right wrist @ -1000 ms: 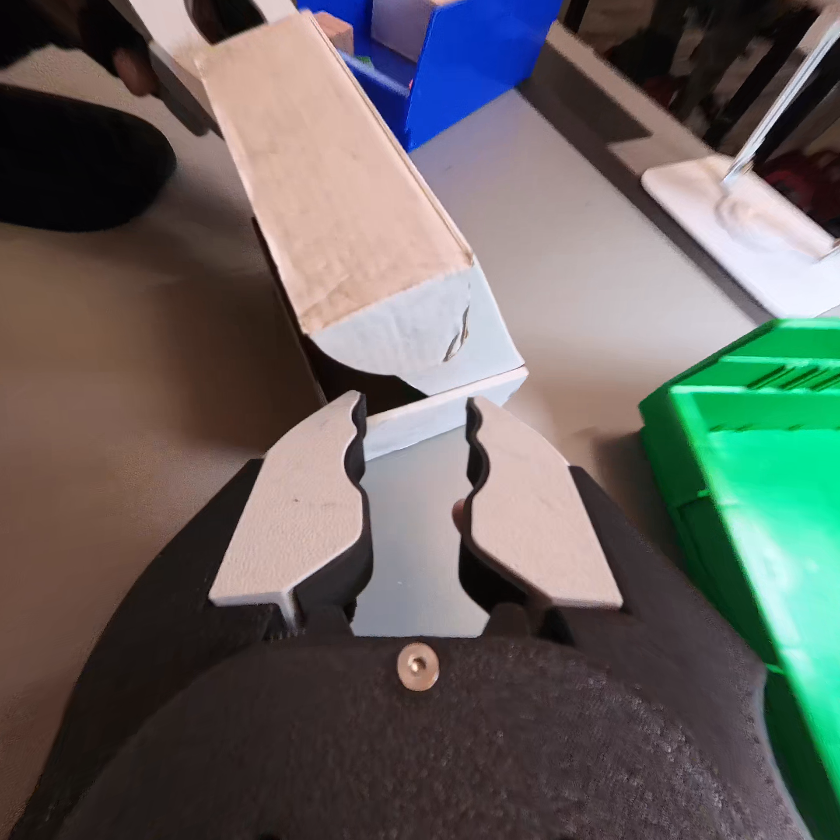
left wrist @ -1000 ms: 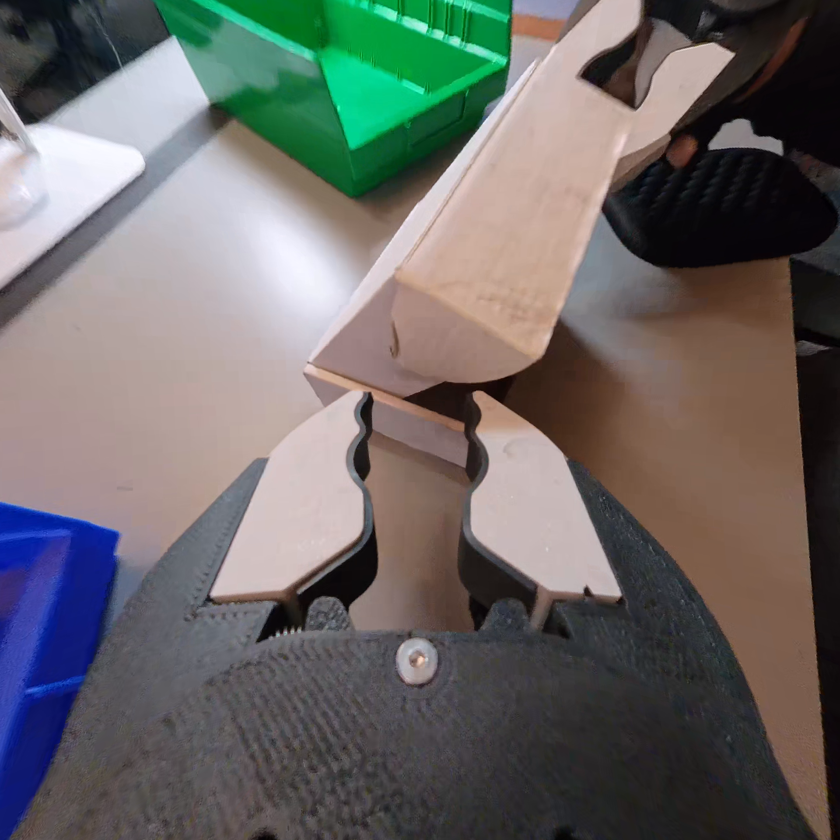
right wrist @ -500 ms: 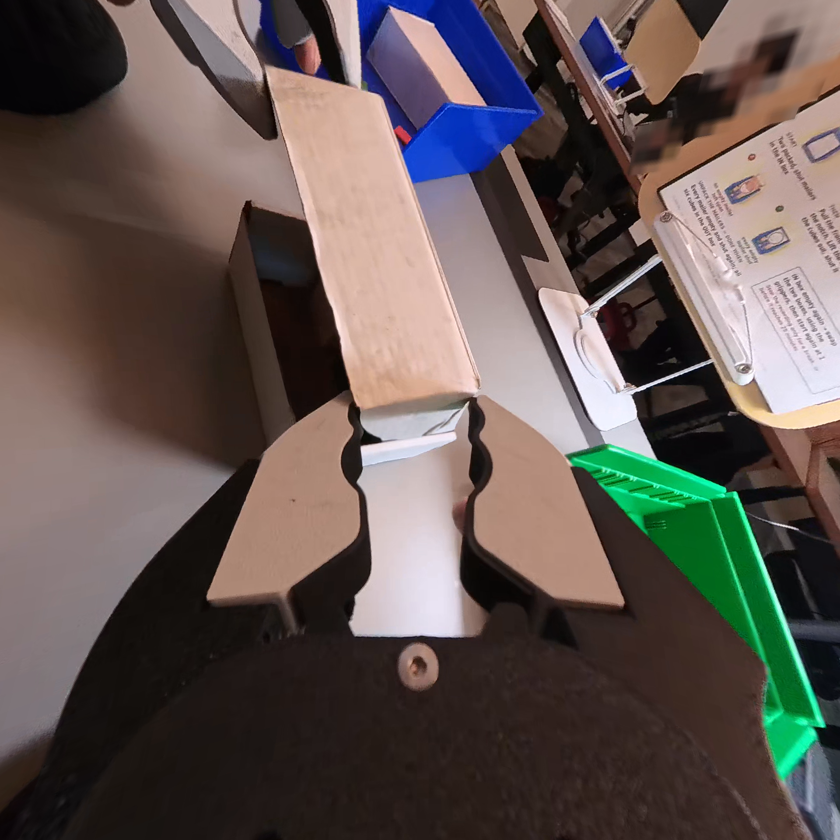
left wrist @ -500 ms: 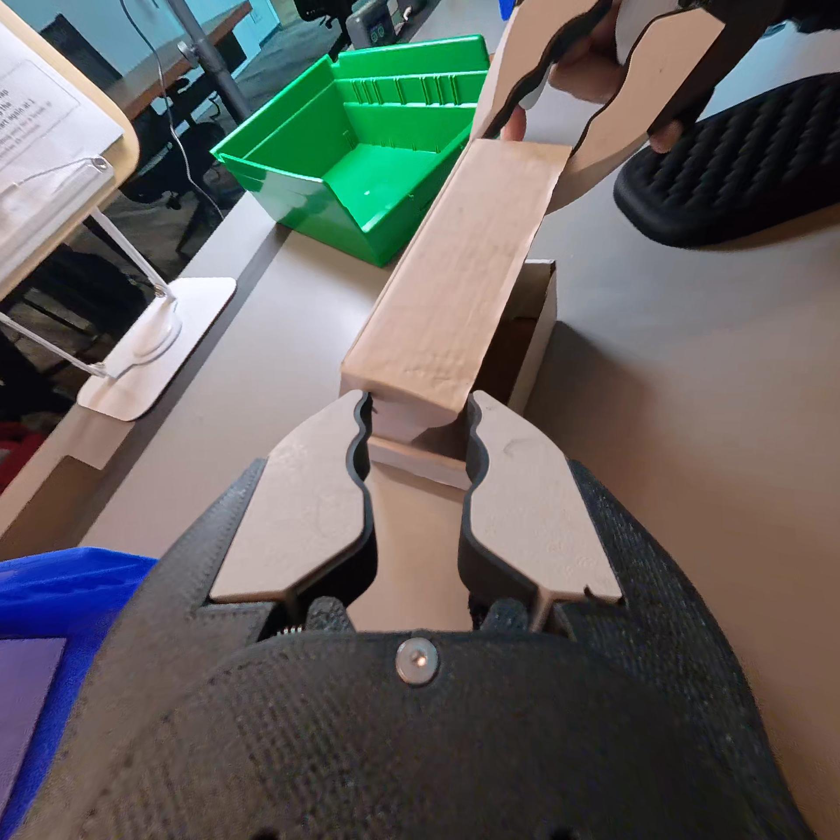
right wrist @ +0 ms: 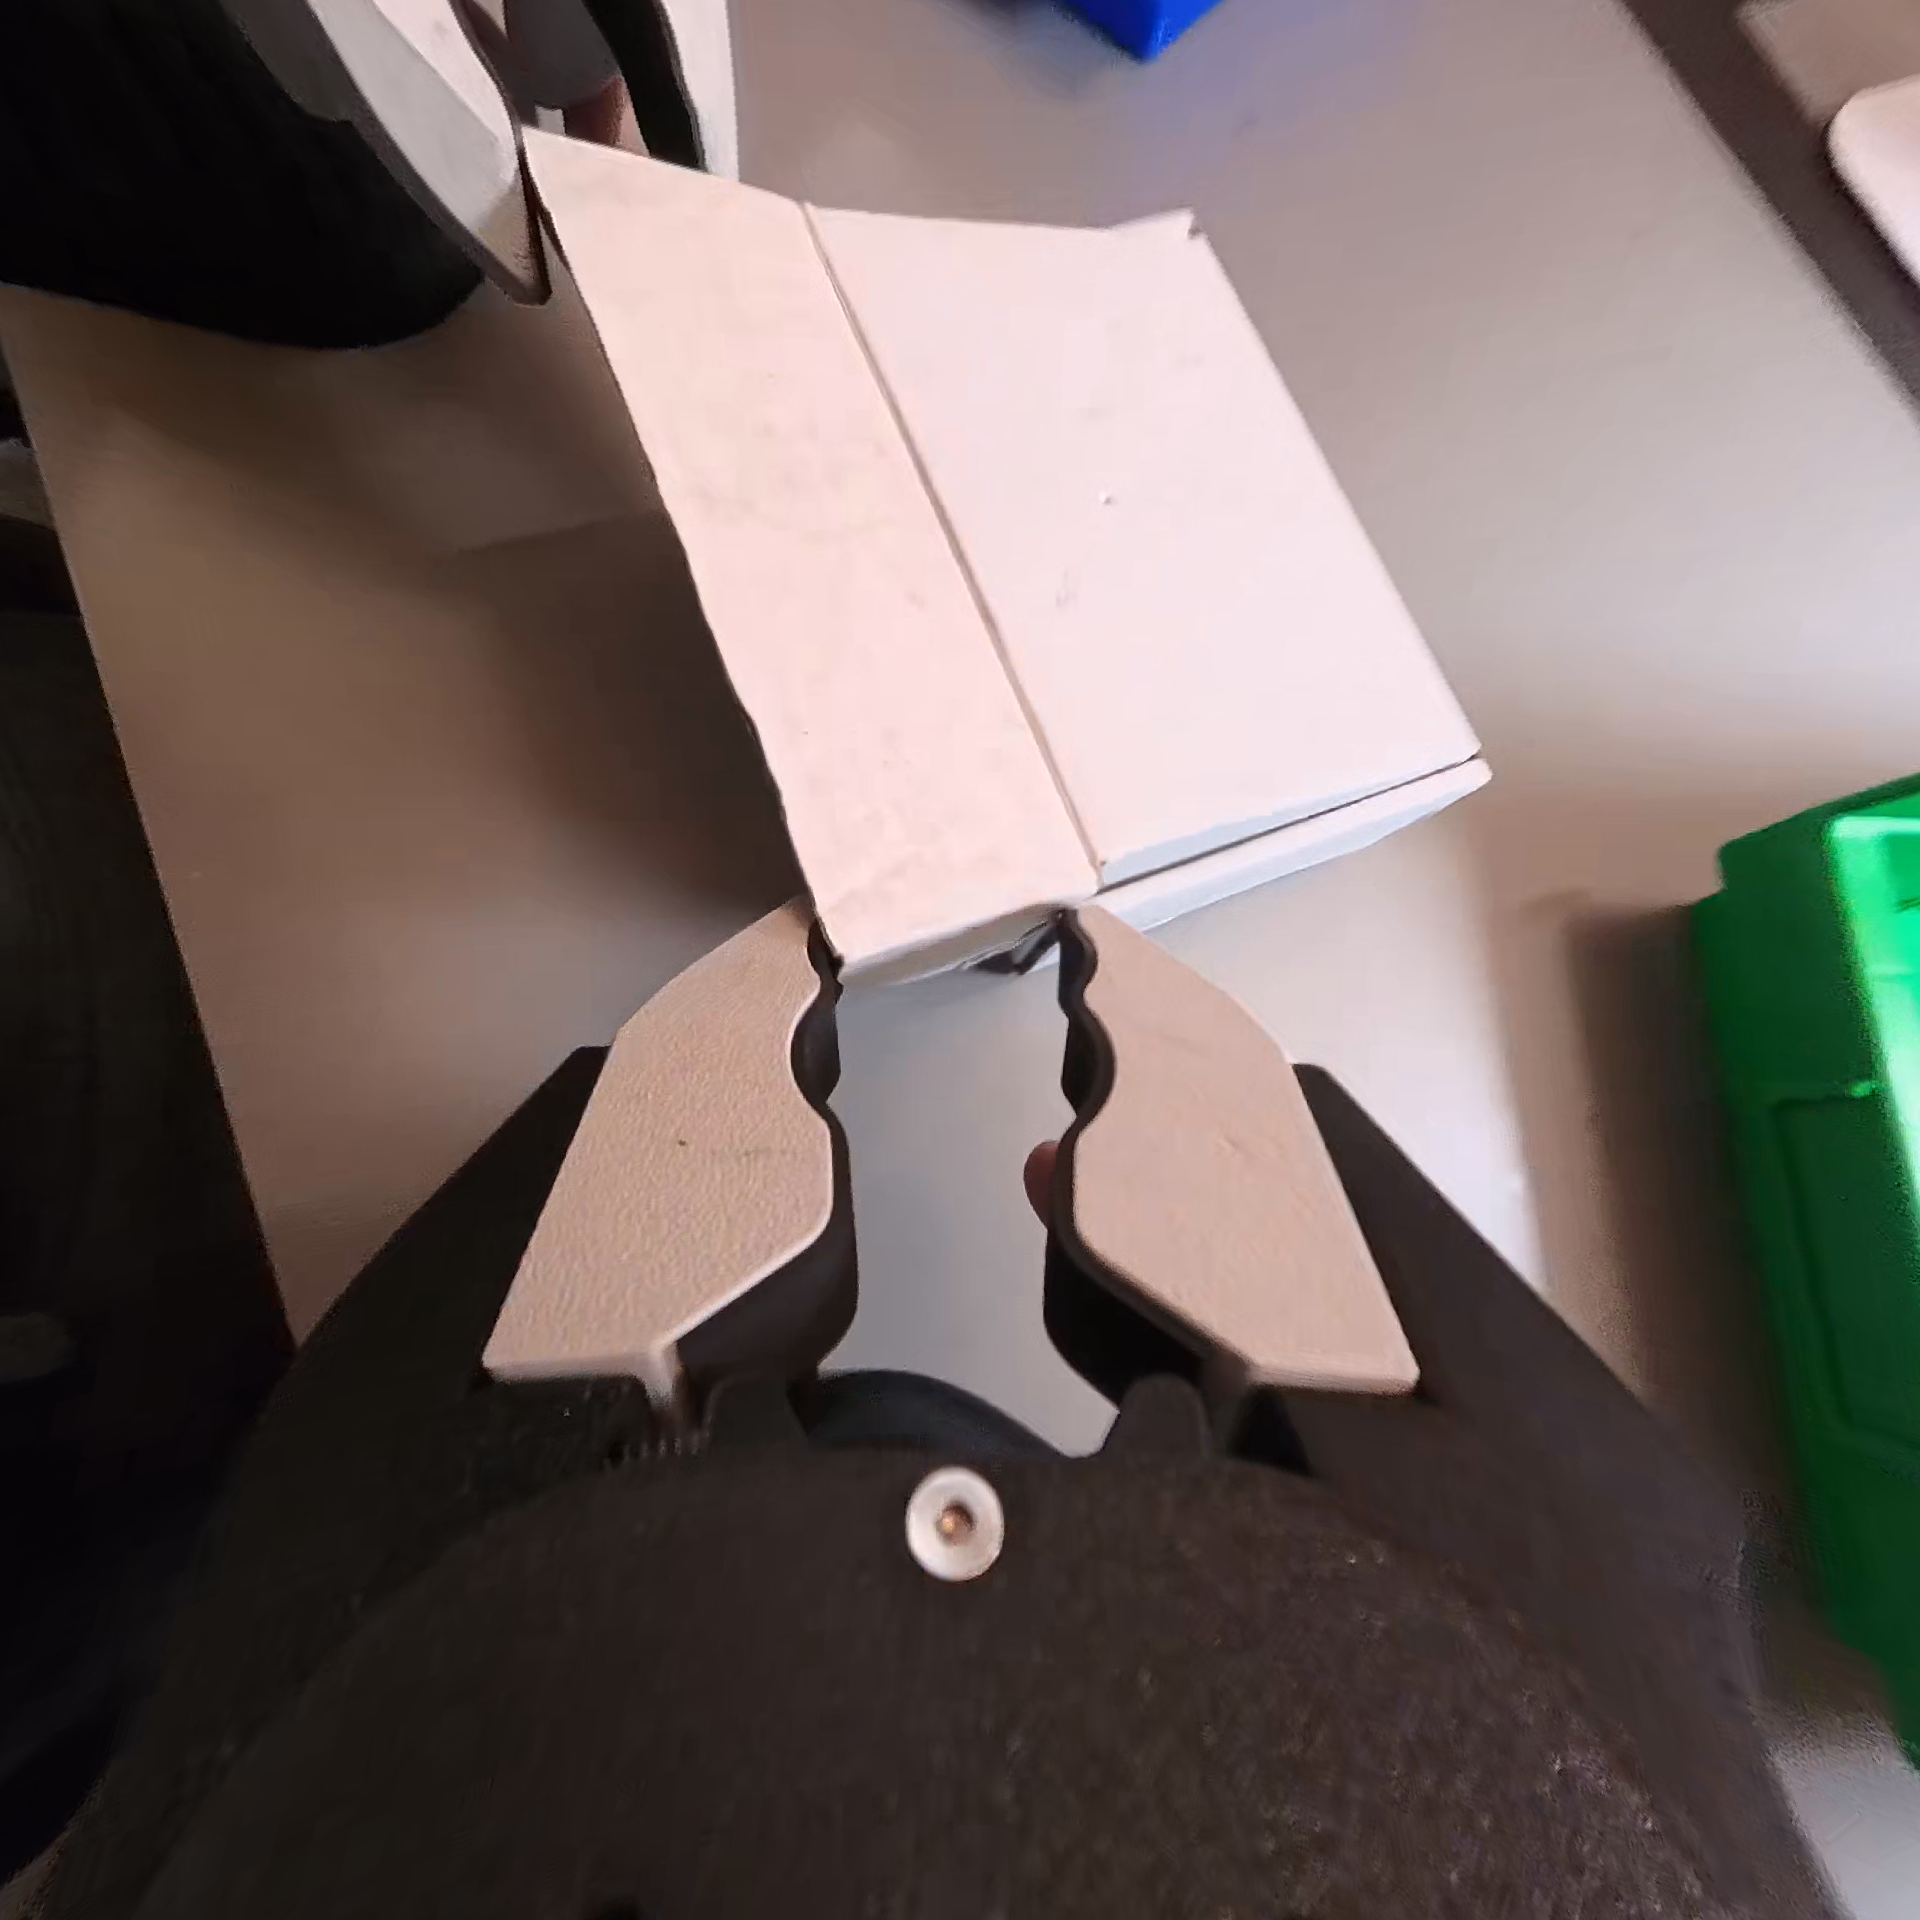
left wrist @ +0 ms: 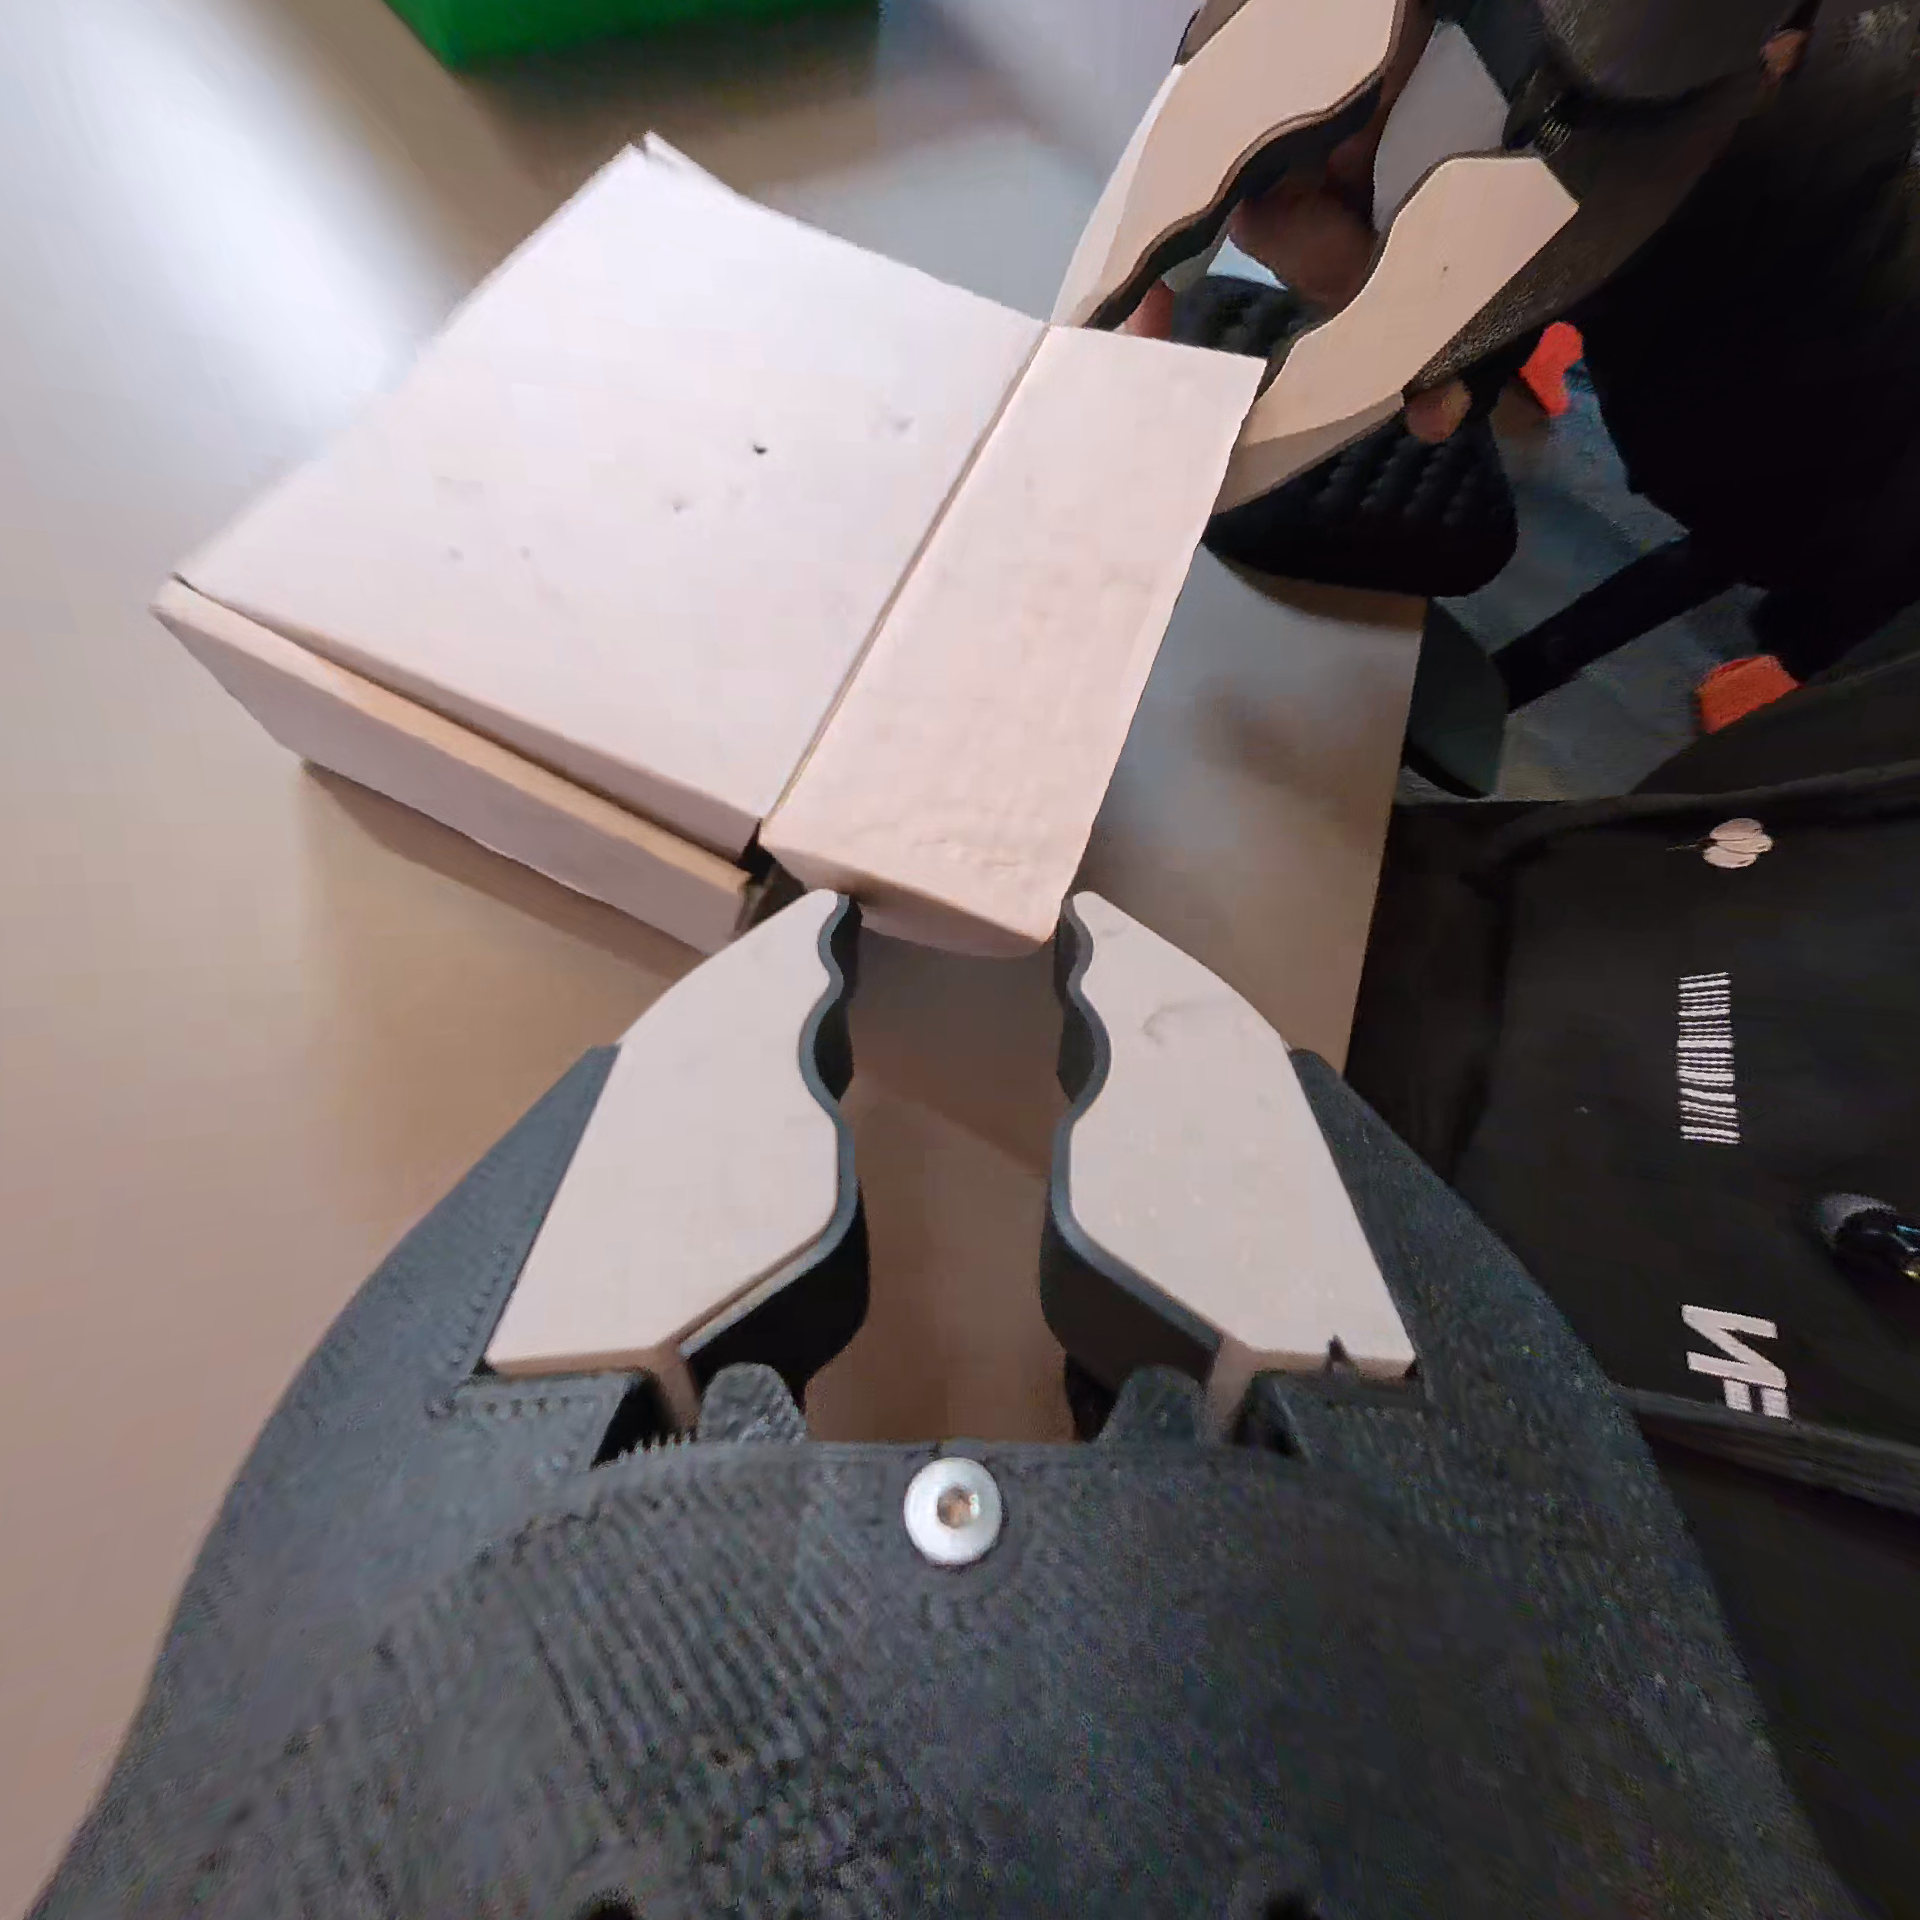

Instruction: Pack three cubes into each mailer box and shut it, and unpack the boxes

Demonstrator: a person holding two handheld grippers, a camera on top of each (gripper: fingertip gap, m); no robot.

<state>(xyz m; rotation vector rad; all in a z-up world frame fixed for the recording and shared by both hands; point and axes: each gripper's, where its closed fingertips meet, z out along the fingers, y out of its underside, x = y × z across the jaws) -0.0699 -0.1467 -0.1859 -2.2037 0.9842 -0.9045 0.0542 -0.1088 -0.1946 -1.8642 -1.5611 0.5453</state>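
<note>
- The white cardboard mailer box (left wrist: 623,499) lies on the grey bench (left wrist: 156,1039), lid down over the body and the front flap (left wrist: 997,644) sticking out level, not tucked.
- The left gripper (left wrist: 956,914) pinches one end of that flap between its fingers, held apart only by the flap's width.
- The right gripper (right wrist: 945,925) clamps the other end likewise.
- To shut well, I judge both ends should fold down together, evenly, then tuck into the front slot.
- A green plastic bin (right wrist: 1829,1143) stands just beside.
</note>
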